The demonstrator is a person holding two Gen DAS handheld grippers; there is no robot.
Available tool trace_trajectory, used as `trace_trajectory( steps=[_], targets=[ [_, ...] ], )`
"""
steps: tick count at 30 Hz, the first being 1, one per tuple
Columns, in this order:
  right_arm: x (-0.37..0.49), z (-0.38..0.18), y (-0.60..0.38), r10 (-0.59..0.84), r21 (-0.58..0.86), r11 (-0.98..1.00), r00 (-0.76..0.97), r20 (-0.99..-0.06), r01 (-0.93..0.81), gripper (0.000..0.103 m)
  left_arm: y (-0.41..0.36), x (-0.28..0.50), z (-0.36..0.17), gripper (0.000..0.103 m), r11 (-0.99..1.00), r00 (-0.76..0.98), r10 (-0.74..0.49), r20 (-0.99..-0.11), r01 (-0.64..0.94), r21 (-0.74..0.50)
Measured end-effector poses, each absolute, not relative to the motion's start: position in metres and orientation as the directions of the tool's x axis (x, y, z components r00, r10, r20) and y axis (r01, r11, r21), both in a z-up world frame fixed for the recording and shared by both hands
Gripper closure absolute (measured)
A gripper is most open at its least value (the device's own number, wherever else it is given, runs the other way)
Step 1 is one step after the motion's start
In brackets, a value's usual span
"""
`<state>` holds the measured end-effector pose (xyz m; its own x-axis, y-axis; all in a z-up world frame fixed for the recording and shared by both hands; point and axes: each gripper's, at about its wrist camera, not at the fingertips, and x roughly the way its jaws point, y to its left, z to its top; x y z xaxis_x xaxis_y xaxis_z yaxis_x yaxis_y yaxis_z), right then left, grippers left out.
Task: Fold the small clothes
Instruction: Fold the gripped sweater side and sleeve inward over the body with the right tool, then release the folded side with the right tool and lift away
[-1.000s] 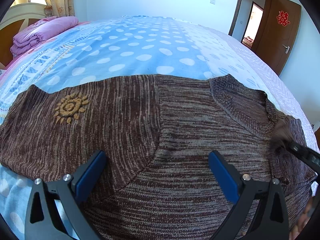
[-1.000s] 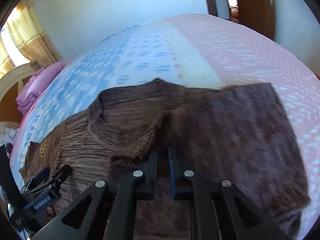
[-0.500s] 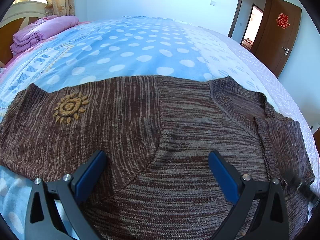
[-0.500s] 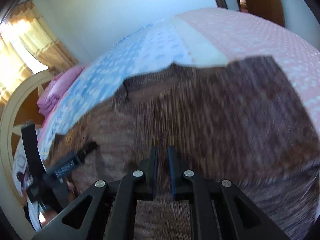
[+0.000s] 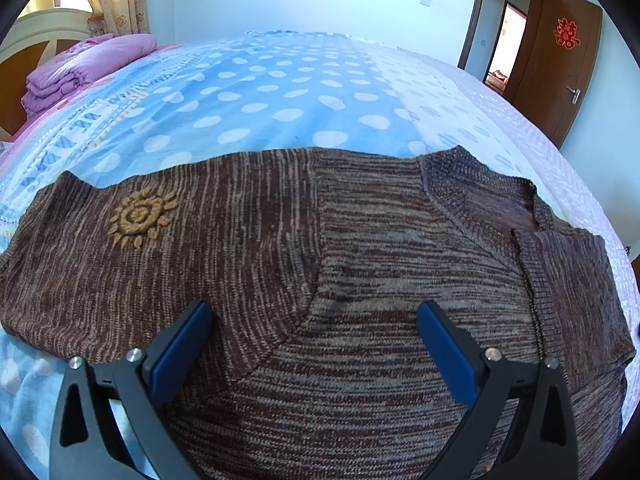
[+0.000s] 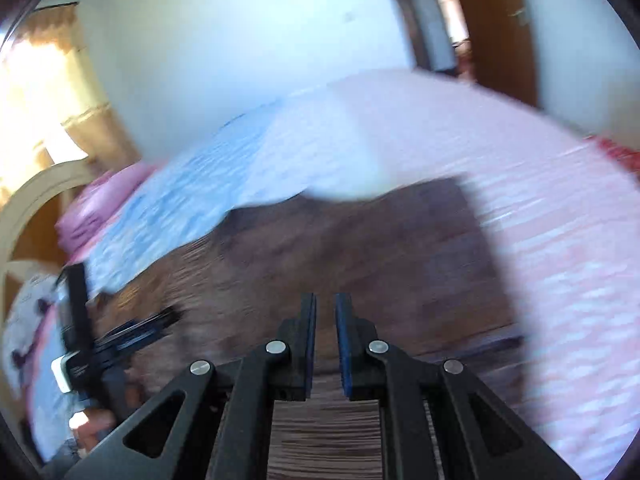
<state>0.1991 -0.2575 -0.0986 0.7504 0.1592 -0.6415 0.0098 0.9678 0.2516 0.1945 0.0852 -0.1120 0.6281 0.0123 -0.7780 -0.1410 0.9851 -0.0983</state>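
— Sweater [image 5: 320, 280] status? Where was it?
— Flat on the bed [image 5: 280, 92]; I'd folded one side in at three o'clock. Left tool [image 5: 316, 344] hung wide and empty, right tool [image 6: 323, 344] nearly closed, gripping nothing. More folds remained.

Black triangular-cutout finger arms on left gripper [image 5: 312, 344] and right gripper [image 6: 325, 336], blue pads [image 5: 182, 354], silver screws.

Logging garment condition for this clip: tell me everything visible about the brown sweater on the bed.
The brown sweater is a marled knit lying flat on the polka-dot bedspread. It has a ribbed V-neck collar and a tan embroidered sun. One sleeve is folded across the body, and another folded panel overlaps near the collar. The open left gripper hovers above it; contact can't be judged.
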Motion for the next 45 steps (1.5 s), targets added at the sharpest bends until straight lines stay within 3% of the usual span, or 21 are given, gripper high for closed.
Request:
trace_trajectory(
  steps=[4,7,10,14,19,21,26,35,40,45],
  targets=[
    [0.199,-0.113,-0.299,0.063,0.171,0.981,0.686,-0.725,0.09,0.093,0.075,0.191,-0.102,0.0,0.99,0.632,0.008,-0.775,-0.115,-0.084],
    [0.195,-0.137,-0.313,0.059,0.162,0.981,0.627,-0.777,0.108,0.093,0.058,0.178,-0.084,0.0,0.979,0.685,-0.098,-0.722,-0.064,-0.193],
    [0.183,-0.143,-0.313,0.079,0.182,0.979,0.651,-0.755,0.091,0.093,0.023,0.176,-0.071,0.0,0.966,0.688,-0.2,-0.698,0.02,-0.257],
    [0.176,-0.145,-0.307,0.065,0.155,0.984,0.635,-0.77,0.088,0.093,-0.025,0.182,-0.076,0.0,0.982,0.65,-0.175,-0.74,0.056,-0.183],
    [0.17,-0.148,-0.311,0.083,0.173,0.981,0.63,-0.772,0.083,0.093,-0.046,0.178,-0.106,0.0,0.999,0.604,-0.037,-0.796,0.012,-0.038],
    [0.171,-0.14,-0.313,0.086,0.187,0.978,0.625,-0.776,0.097,0.093,-0.044,0.172,-0.102,0.0,1.0,0.622,-0.016,-0.783,-0.009,-0.027],
    [0.192,-0.087,-0.301,0.092,0.159,0.987,0.75,-0.655,0.019,0.093,-0.044,0.172,-0.106,0.0,1.0,0.617,0.01,-0.787,-0.025,-0.006],
    [0.334,-0.14,-0.278,0.197,0.225,0.974,0.623,-0.757,-0.034,0.093,-0.04,0.175,-0.108,0.0,0.999,0.618,-0.009,-0.786,-0.023,-0.03],
    [0.357,-0.142,-0.288,0.184,0.258,0.966,0.629,-0.755,0.027,0.1,-0.04,0.176,-0.108,0.0,0.999,0.618,-0.016,-0.786,-0.021,-0.037],
    [0.36,-0.145,-0.305,0.192,0.32,0.944,0.65,-0.736,0.083,0.1,-0.038,0.177,-0.109,0.0,0.999,0.619,-0.021,-0.785,-0.02,-0.043]
  ],
)
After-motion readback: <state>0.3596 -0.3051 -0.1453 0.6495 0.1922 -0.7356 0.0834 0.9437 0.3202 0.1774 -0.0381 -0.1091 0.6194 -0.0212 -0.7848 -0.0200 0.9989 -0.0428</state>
